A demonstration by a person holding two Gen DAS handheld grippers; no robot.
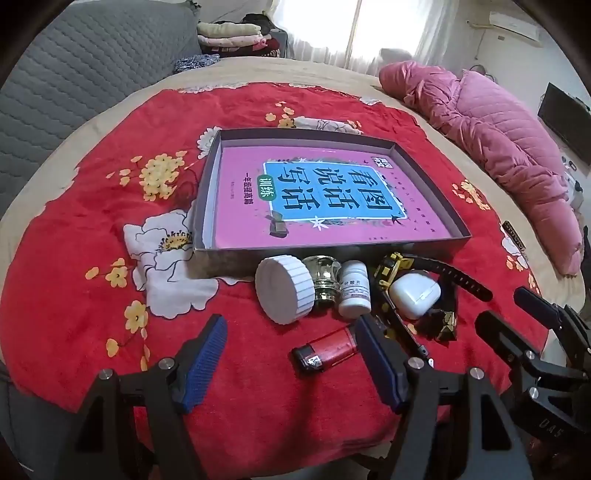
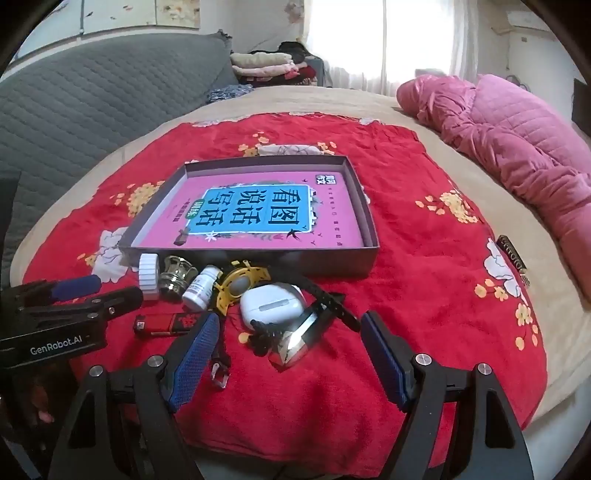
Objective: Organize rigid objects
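Note:
A shallow grey box (image 1: pixel 207 192) (image 2: pixel 332 264) lies on the red floral blanket with a pink book (image 1: pixel 332 192) inside. In front of it sit a white ribbed lid (image 1: pixel 284 291) (image 2: pixel 149 275), a gold jar (image 1: pixel 325 280), a white pill bottle (image 1: pixel 354 291) (image 2: pixel 201 286), a yellow-black watch (image 1: pixel 391 269) (image 2: pixel 240 282), a white earbud case (image 1: pixel 415 295) (image 2: pixel 271 302), a red lighter (image 1: pixel 325 350) (image 2: pixel 166 323) and a shiny faceted block (image 2: pixel 295 343). My left gripper (image 1: pixel 291 326) hovers open over the lighter. My right gripper (image 2: pixel 290 321) hangs open above the block, holding nothing.
A pink quilted jacket (image 1: pixel 498 140) (image 2: pixel 517 147) lies along the bed's right side. A grey quilted backrest (image 1: pixel 74 74) rises at the left, with folded clothes (image 1: pixel 232 35) behind. The red blanket (image 2: pixel 424 295) ends near the bed's right edge.

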